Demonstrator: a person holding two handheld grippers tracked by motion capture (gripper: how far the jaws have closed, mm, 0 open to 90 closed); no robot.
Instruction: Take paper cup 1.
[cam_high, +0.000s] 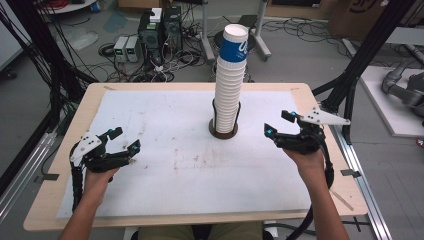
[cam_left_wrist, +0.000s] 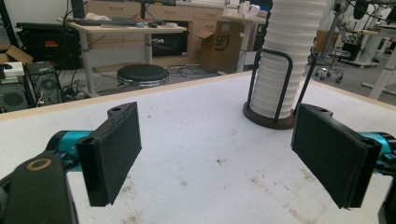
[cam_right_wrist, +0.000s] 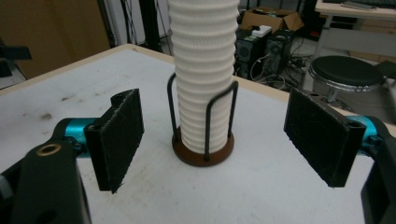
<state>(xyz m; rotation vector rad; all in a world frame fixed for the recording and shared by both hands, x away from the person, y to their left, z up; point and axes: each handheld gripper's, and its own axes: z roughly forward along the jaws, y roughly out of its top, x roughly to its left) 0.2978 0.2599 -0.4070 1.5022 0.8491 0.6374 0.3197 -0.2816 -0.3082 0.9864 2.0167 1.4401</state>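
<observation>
Little lettering to read from where I hold my jaws.
On the cardboard box (cam_left_wrist: 219, 44) standing on the floor behind the surface I can read the black letters "SF". The top cup (cam_high: 234, 46) of the stack carries a white mark on its blue band, too small and cut off to read.

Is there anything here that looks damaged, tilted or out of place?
Only small things. The stack of paper cups leans slightly in its wire holder, and the top cup is blue while the rest are white. The white table cover has brown stains. Nothing is spilled.
</observation>
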